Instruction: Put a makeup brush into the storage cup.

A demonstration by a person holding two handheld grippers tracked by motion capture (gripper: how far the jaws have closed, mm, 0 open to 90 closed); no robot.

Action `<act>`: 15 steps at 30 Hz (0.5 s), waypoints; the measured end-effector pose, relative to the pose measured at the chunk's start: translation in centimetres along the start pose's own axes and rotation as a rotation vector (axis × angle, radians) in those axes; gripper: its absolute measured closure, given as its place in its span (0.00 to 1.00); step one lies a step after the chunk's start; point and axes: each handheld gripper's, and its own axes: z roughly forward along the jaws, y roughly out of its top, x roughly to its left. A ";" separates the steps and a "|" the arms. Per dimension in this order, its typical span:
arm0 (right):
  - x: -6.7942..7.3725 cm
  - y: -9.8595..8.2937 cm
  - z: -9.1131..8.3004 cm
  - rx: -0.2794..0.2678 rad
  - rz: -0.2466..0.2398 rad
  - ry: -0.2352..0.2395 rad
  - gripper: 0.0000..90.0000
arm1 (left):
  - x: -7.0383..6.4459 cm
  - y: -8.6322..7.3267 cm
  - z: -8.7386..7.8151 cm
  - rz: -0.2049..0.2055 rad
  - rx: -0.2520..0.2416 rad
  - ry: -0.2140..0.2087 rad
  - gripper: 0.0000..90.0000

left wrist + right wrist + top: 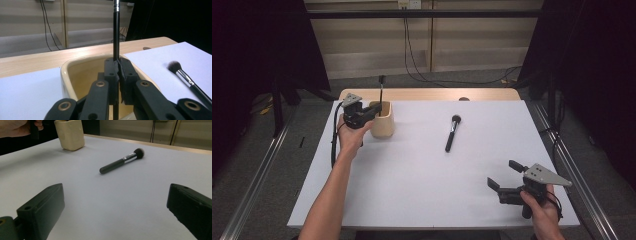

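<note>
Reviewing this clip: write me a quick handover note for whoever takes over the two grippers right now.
Left gripper: shut on a thin black brush, held upright over the open cream cup at the table's far left; whether its tip is inside yet cannot be told.
Right gripper: open, holding nothing, near the front right corner.
Second brush: lying flat mid-table, bristles pointing away, untouched.
Done: the first brush is at the cup.
Left: probably release it into the cup, then fetch the second brush.

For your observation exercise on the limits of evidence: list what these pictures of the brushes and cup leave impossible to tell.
- Thin brush: its head is cut off by the top edge in the left gripper view, and too small in the high view.
- Its lower end: hidden by the left gripper and the cup.
- Cup's bottom: hidden by its walls.
</note>
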 end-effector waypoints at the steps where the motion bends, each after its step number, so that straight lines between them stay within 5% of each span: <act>1: 0.0 0.0 0.0 0.002 -0.002 0.000 0.01 | 0.0 0.0 0.0 -0.001 0.000 -0.001 0.95; 15: 0.0 0.0 0.0 -0.001 0.000 -0.001 0.01 | -0.2 -0.1 0.2 -0.003 0.026 0.011 0.95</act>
